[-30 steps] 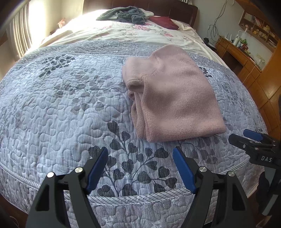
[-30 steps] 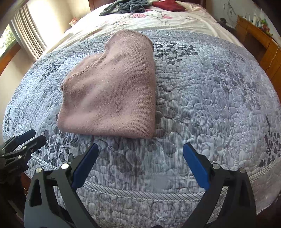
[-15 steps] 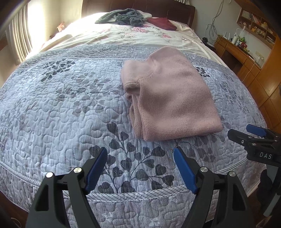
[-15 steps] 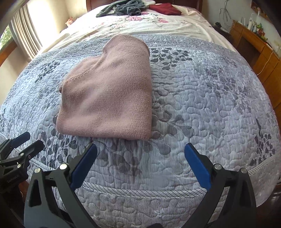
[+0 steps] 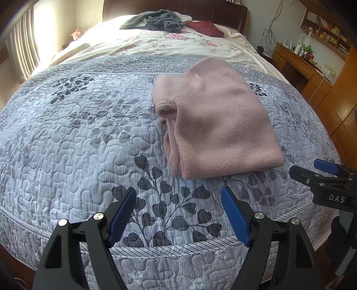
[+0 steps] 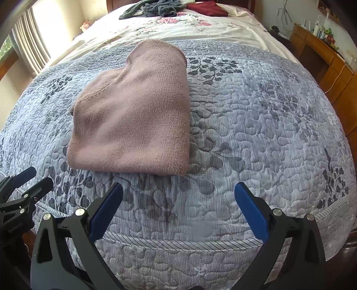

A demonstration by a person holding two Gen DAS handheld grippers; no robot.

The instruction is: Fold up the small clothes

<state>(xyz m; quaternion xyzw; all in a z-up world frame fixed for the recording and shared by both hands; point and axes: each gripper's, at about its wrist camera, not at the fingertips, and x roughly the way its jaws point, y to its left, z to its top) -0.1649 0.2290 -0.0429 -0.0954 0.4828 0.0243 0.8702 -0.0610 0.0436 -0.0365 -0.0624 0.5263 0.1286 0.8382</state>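
Note:
A pink knitted garment (image 5: 218, 120) (image 6: 136, 116) lies folded into a compact rectangle on the grey leaf-patterned quilt (image 5: 78, 138) (image 6: 256, 125). Its layered open edges face left in the left wrist view. My left gripper (image 5: 178, 196) hovers open over the quilt's near edge, just short of the garment's near-left corner, holding nothing. My right gripper (image 6: 178, 189) is open too, near the bed's front edge, a little short of the garment's near-right corner. Each gripper shows at the side of the other's view: the right gripper (image 5: 321, 171) and the left gripper (image 6: 24, 185).
Further up the bed lies a floral sheet (image 5: 169, 44) with a grey-green clothes pile (image 5: 156, 21) and a dark red cloth (image 5: 206, 27) near the headboard. A wooden desk and shelves (image 5: 312, 64) stand at the right. A curtained window (image 5: 22, 53) is at the left.
Both grippers have drawn back slightly toward the foot of the bed, staying open. The folded garment has not moved.

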